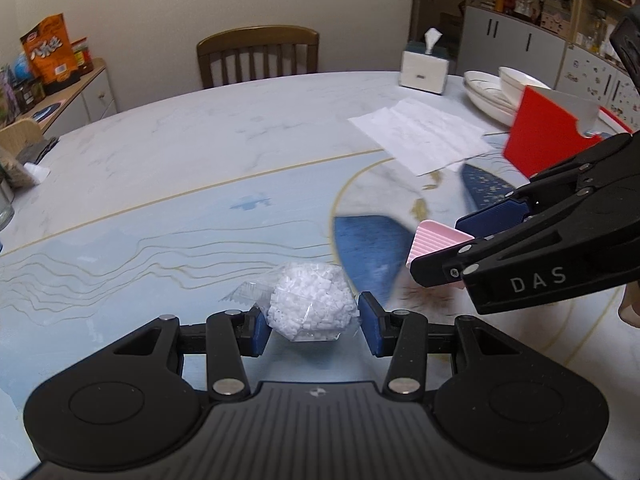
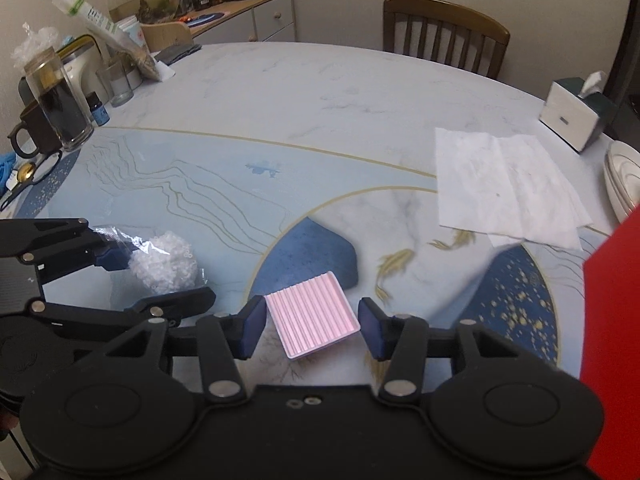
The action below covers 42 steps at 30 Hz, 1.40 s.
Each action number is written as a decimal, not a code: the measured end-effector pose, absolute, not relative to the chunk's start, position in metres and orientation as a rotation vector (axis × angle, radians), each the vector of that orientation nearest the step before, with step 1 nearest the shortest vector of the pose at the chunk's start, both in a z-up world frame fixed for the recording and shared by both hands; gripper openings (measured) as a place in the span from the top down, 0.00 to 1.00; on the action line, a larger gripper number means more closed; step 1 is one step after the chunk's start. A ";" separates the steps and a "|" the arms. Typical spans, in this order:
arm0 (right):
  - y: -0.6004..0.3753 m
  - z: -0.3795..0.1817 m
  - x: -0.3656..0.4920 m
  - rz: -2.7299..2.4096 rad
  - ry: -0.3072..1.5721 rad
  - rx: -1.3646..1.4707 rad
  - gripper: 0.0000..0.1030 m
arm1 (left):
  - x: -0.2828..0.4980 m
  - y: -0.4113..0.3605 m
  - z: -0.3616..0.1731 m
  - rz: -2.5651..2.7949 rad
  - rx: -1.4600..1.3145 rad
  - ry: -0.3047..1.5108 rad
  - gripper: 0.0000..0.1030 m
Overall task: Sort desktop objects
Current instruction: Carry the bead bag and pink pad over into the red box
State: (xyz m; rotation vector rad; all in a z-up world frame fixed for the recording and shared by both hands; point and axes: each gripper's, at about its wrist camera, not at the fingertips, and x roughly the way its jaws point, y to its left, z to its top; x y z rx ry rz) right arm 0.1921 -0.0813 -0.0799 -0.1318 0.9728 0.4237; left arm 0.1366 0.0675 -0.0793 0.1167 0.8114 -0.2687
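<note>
A clear bag of small white beads (image 1: 312,300) sits between the blue pads of my left gripper (image 1: 314,326), which is shut on it just above the patterned table (image 1: 160,160). From the right wrist view the same bag (image 2: 164,264) shows at the left, in the left gripper (image 2: 152,280). My right gripper (image 2: 312,324) is shut on a pink ribbed tray (image 2: 312,316), with a pad against each side edge. The left wrist view shows that tray (image 1: 436,240) tilted and off the table, held in the right gripper (image 1: 456,240) just right of the bag.
White paper tissues (image 2: 504,188) lie spread at the far right, with a tissue box (image 2: 572,116) and stacked white plates (image 1: 492,92) behind. A red box (image 1: 544,136) stands close on the right. A glass jar (image 2: 60,108), a mug and small bottles crowd the left edge. A chair (image 1: 256,56) is at the far side.
</note>
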 end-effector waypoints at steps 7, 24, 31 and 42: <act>-0.118 -0.062 0.169 0.397 0.947 -0.055 0.52 | 0.124 0.034 -0.064 -0.322 0.136 0.793 0.57; -0.232 -0.017 0.126 0.306 0.849 0.055 0.52 | 0.101 -0.075 -0.016 -0.476 0.195 0.706 0.57; -0.291 -0.010 0.118 0.236 0.815 0.092 0.52 | 0.101 -0.124 -0.003 -0.528 0.223 0.672 0.57; -0.370 -0.005 0.121 0.154 0.776 0.083 0.52 | 0.114 -0.205 0.009 -0.604 0.271 0.638 0.57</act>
